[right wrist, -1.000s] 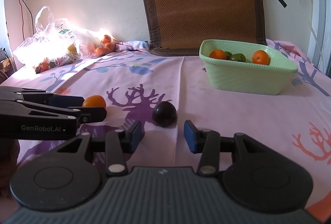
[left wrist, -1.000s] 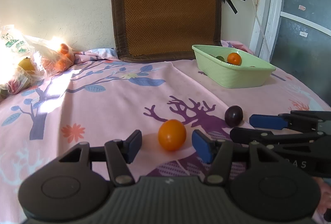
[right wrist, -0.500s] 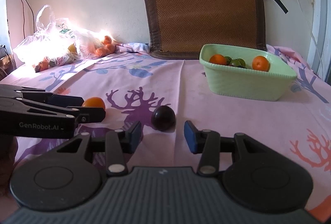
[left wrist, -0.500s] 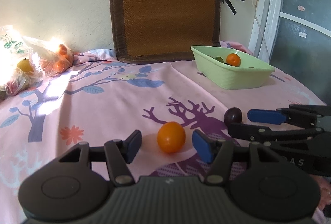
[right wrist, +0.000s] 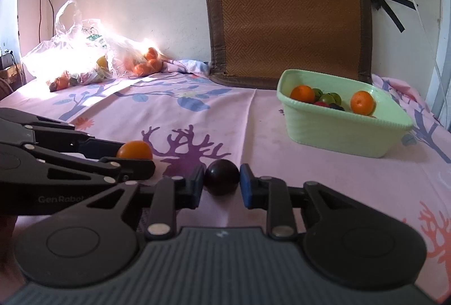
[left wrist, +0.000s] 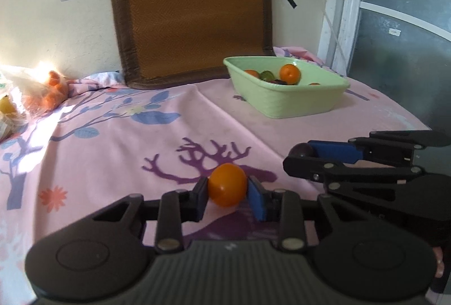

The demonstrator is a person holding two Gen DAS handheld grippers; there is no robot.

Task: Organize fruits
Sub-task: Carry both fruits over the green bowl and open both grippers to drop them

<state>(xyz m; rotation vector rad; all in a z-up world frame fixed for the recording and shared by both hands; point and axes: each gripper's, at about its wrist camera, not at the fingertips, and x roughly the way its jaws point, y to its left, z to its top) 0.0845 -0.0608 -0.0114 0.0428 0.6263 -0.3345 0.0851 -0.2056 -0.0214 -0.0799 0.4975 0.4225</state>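
Note:
My left gripper (left wrist: 227, 193) is shut on an orange fruit (left wrist: 227, 184) low over the pink patterned cloth (left wrist: 112, 141). My right gripper (right wrist: 221, 182) is shut on a dark purple plum (right wrist: 221, 177). In the left wrist view the right gripper (left wrist: 304, 157) lies to the right with the plum (left wrist: 300, 150) between its fingers. In the right wrist view the left gripper (right wrist: 135, 157) comes in from the left holding the orange fruit (right wrist: 134, 150). A light green basket (right wrist: 338, 124) at the back right holds oranges, green fruits and dark fruits; it also shows in the left wrist view (left wrist: 287, 99).
A clear plastic bag (right wrist: 79, 60) with more fruit lies at the back left in bright sun. A brown woven mat (right wrist: 287, 12) leans on the wall behind the basket. A white cable (right wrist: 417, 9) hangs at the far right. A door frame (left wrist: 338, 9) stands right of the bed.
Both grippers have closed: the left onto the orange fruit, the right onto the plum. Both views have shifted slightly, with the basket seen more from above.

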